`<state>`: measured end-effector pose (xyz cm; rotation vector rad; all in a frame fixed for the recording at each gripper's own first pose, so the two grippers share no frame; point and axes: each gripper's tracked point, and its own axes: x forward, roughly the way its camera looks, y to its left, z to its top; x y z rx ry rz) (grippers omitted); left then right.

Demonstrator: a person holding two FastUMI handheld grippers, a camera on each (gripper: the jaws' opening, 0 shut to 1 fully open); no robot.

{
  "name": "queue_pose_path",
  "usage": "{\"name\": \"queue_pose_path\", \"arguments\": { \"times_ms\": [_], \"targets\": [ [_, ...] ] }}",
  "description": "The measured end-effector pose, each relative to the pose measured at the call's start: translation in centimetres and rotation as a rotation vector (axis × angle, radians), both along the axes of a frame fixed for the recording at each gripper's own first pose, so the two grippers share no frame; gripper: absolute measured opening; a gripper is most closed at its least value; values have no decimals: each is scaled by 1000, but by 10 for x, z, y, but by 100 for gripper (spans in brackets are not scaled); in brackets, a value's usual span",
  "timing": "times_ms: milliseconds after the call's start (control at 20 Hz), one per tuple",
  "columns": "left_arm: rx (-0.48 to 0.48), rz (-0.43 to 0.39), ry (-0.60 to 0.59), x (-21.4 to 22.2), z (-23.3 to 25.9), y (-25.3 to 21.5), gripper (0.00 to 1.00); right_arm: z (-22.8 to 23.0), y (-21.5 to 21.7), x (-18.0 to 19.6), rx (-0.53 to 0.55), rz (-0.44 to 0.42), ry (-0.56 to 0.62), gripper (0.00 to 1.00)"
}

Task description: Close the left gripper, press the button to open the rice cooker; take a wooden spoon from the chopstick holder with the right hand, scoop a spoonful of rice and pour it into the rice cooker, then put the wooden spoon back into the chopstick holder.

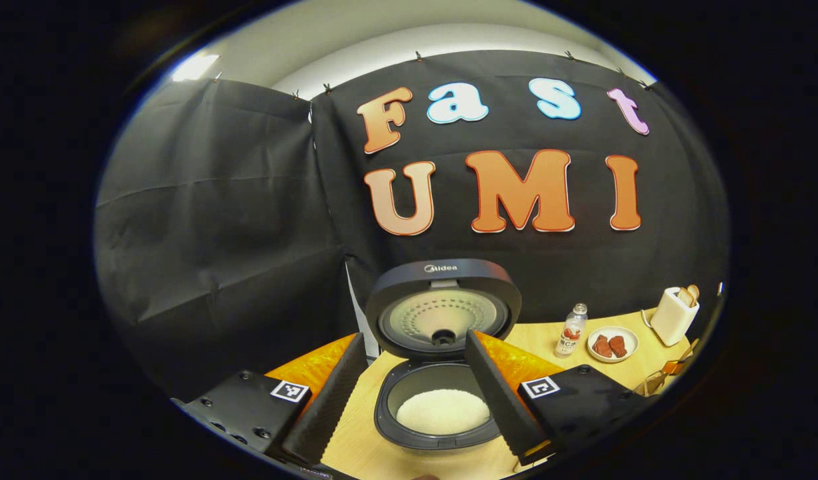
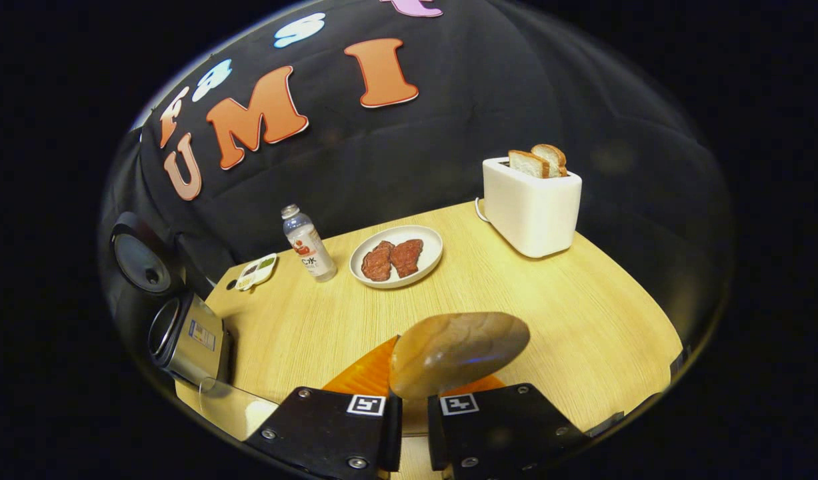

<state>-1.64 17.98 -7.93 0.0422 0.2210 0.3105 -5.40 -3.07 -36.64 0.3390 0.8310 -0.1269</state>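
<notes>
The right gripper [image 2: 414, 417] pinched the wooden spoon [image 2: 457, 352], its bowl jutting toward 12 o'clock. Stiff, light wood; a grip on the handle looked best. The left gripper [image 1: 414, 393] was spread before the open rice cooker [image 1: 442, 347].

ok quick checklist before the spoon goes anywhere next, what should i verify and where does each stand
1. Rice cooker lid up: ok, it stands open above the pot.
2. Rice in the pot: ok, a white layer covers the bottom.
3. Right gripper has the wooden spoon: ok, fingers nearly together with the spoon bowl rising between them.
4. Spoon bowl loaded: cannot tell, its rounded back faces the camera.
5. Left gripper out of the way: not ok, it is open and its fingers frame the pot mouth.
6. Chopstick holder ready for the return: cannot tell.
</notes>
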Motion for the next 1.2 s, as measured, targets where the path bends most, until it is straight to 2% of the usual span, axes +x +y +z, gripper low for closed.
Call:
{"name": "queue_pose_path", "arguments": {
  "times_ms": [100, 150, 200, 250, 350, 450, 500, 550, 600, 700, 750, 900, 950, 1000, 1100, 1150, 1200],
  "targets": [
    [-35, -7, -4, 9, 5, 6, 100, 2, -2, -4, -3, 3, 3, 17],
    [-51, -8, -11, 13, 11, 9, 100, 3, -3, -8, -6, 5, 11, 13],
    [-64, -12, -24, 18, 19, 11, 100, 7, -5, -10, -1, 4, 12, 20],
    [-66, -16, -40, 22, 27, 12, 97, 10, -7, -10, 0, -3, 10, 22],
    [-45, -22, -64, 31, 42, 15, 100, 18, -19, -10, -18, -27, 1, 25],
    [-24, -38, -85, 43, 56, 11, 99, 31, -33, -10, -40, -51, -17, 33],
    [-21, -52, -92, 50, 62, 7, 96, 38, -40, -8, -50, -63, -28, 41],
    [-25, -61, -94, 57, 68, 4, 100, 45, -46, -9, -60, -73, -38, 47],
    [-35, -69, -93, 64, 73, 3, 98, 53, -53, -8, -74, -85, -50, 57],
    [-57, -73, -91, 81, 83, 3, 98, 70, -66, -7, -96, -102, -79, 68],
    [-58, -68, -93, 89, 89, 4, 93, 80, -72, -7, -105, -107, -97, 71],
    [-54, -69, -93, 118, 106, 4, 93, 101, -80, -8, -130, -103, -131, 78],
    [-55, -65, -74, 126, 104, 5, 98, 107, -82, -8, -137, -101, -141, 79],
    [-56, -59, -43, 136, 99, 7, 93, 114, -82, -8, -142, -99, -151, 80],
    [-50, -39, 43, 152, 83, 13, 100, 124, -84, -10, -153, -95, -167, 81],
    [-45, -37, 87, 160, 74, 13, 93, 128, -85, -11, -160, -94, -174, 82],
    [-39, -38, 129, 167, 61, 13, 93, 132, -86, -12, -164, -92, -180, 82]
  ]
}}
